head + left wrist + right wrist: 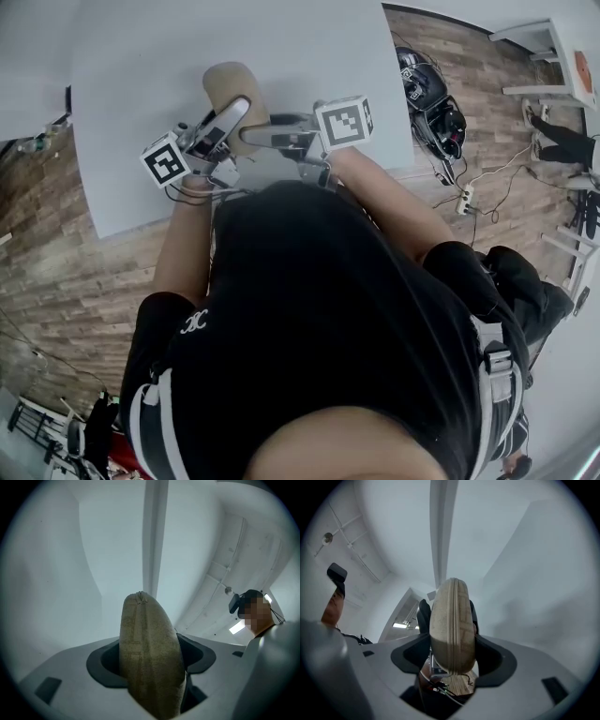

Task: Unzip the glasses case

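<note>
**Glasses case pinched by both grippers, zipper facing the right one**

So the tan glasses case [234, 89] was up in the air, over the tabletop [141, 112] not far in from the person's edge. Its long axis pointed away from the person, with the near end caught between the two tools.

The left gripper [150, 665] was clamped on it, with the fabric filling the whole gap between its jaws. From that side you only got the case's narrow edge and a stitched seam end [140, 597] at the far tip.

The right gripper [452, 656] was grasping it too, from the opposite side. Here's the bit that matters: the zipper [451, 620] ran straight down the middle of the face turned toward the right jaws, along the case's length.

I couldn't spot the pull tab anywhere. My guess is the left one should hold while the right lets go and hunts for the tab, since the zipper line faced it.
</note>
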